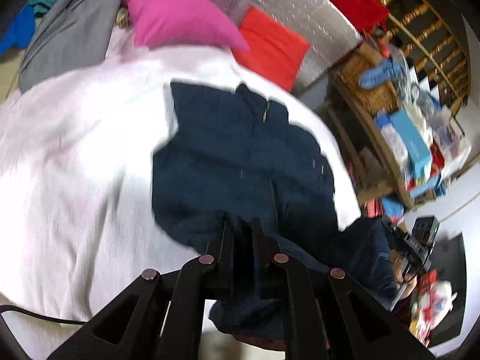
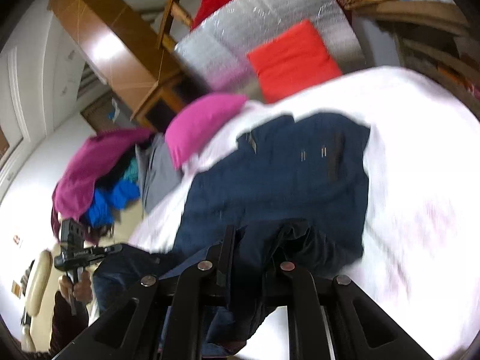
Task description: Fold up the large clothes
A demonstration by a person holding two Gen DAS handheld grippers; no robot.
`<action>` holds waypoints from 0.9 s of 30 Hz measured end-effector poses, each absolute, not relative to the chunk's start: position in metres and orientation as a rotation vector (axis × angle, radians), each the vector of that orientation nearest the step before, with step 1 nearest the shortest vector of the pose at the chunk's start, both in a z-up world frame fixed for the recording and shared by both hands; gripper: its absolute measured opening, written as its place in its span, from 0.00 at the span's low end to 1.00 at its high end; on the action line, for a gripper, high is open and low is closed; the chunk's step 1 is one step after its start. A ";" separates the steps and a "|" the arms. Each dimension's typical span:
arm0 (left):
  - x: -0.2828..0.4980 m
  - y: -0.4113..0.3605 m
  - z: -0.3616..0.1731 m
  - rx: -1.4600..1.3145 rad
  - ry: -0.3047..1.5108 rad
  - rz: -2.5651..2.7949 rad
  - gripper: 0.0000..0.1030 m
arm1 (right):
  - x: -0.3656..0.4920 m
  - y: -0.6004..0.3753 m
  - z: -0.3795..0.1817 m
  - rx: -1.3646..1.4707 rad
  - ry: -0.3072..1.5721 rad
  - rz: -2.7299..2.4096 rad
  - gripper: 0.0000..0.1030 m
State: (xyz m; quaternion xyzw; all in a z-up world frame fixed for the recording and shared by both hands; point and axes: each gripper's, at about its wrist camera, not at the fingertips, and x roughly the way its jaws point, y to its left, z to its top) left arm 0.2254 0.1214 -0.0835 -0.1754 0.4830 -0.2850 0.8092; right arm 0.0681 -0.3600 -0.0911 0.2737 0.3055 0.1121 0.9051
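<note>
A dark navy garment lies on the white bed sheet, its near end lifted off the bed. My left gripper is shut on the garment's near edge. In the right wrist view the same navy garment spreads over the sheet, and my right gripper is shut on a bunched fold of it. The right gripper's body shows at the right edge of the left wrist view, and the left gripper's body with the hand shows at the left of the right wrist view. Both views are motion-blurred.
A pink pillow and a red cushion sit at the bed's far end. A grey garment and a pile of blue and magenta clothes lie beside the bed. A cluttered wooden shelf stands on the right.
</note>
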 end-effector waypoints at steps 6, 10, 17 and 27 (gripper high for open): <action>0.312 0.105 -0.071 -0.437 1.010 -0.526 0.10 | 0.146 -0.385 -0.068 0.619 0.538 0.165 0.12; 0.389 0.091 -0.083 -0.461 1.024 -0.443 0.09 | 0.213 -0.403 -0.065 0.619 0.521 0.100 0.12; 0.495 0.069 -0.139 -0.485 1.101 -0.358 0.09 | 0.334 -0.440 -0.109 0.678 0.604 -0.009 0.12; 0.544 0.074 -0.193 -0.636 1.087 -0.297 0.47 | 0.406 -0.492 -0.205 1.098 0.720 0.015 0.16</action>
